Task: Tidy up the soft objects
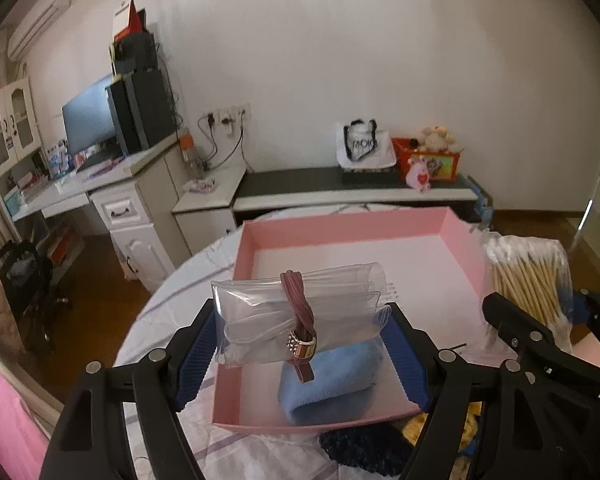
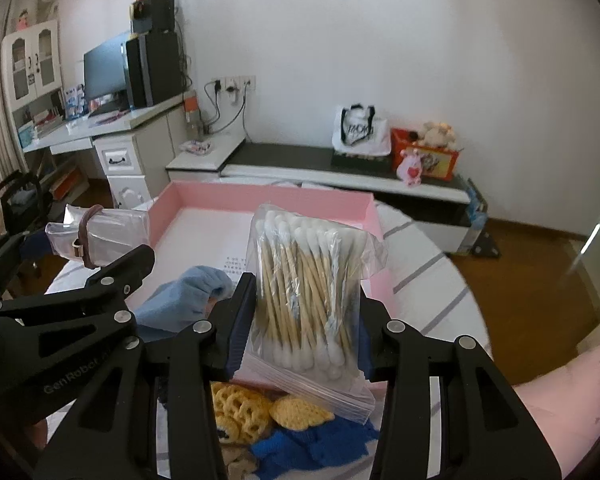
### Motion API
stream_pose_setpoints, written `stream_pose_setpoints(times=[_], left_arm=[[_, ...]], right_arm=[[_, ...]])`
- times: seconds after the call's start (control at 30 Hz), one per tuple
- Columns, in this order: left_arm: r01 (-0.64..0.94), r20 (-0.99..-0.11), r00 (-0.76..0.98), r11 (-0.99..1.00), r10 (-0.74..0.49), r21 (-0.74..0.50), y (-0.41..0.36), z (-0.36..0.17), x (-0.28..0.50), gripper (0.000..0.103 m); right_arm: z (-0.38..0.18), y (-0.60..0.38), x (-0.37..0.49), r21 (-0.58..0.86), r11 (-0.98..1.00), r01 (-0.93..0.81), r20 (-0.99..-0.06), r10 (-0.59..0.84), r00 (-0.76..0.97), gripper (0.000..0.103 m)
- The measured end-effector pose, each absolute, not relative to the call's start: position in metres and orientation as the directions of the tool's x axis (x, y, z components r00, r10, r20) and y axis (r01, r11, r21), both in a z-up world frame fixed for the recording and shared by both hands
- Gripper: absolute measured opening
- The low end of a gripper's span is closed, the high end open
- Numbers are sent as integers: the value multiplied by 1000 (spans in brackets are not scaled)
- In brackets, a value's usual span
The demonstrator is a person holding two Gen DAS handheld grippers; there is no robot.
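Roughly a third done, I'd say. One blue cloth (image 1: 328, 380) already sits in the pink tray (image 1: 460, 240). The left tool (image 1: 300, 344) grips a clear pouch bundle (image 1: 292, 308) over the tray's near end, and the right tool (image 2: 300, 320) pinches a bag of cotton swabs (image 2: 308, 280) above it. Knitted bits (image 2: 240, 412) (yellow and blue) wait on the bench (image 2: 432, 280).

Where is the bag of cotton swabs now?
The bag of cotton swabs is held in the right hand-held gripper, above the pink tray, right of the blue cloth.
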State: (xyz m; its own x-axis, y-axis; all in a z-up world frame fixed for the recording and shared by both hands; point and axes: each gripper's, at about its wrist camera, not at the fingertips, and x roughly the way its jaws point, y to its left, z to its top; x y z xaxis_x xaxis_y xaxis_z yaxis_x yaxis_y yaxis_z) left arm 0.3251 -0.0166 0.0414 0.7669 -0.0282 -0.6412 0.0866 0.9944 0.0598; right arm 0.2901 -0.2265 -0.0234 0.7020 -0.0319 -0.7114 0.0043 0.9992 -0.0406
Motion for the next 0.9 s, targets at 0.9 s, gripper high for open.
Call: stream_pose_setpoints(times=[0.9], left_arm=[[69, -726, 688, 995, 7, 75, -33, 4, 438, 96]], right_arm=[[-57, -246, 316, -7, 998, 55, -768, -41, 639, 64]])
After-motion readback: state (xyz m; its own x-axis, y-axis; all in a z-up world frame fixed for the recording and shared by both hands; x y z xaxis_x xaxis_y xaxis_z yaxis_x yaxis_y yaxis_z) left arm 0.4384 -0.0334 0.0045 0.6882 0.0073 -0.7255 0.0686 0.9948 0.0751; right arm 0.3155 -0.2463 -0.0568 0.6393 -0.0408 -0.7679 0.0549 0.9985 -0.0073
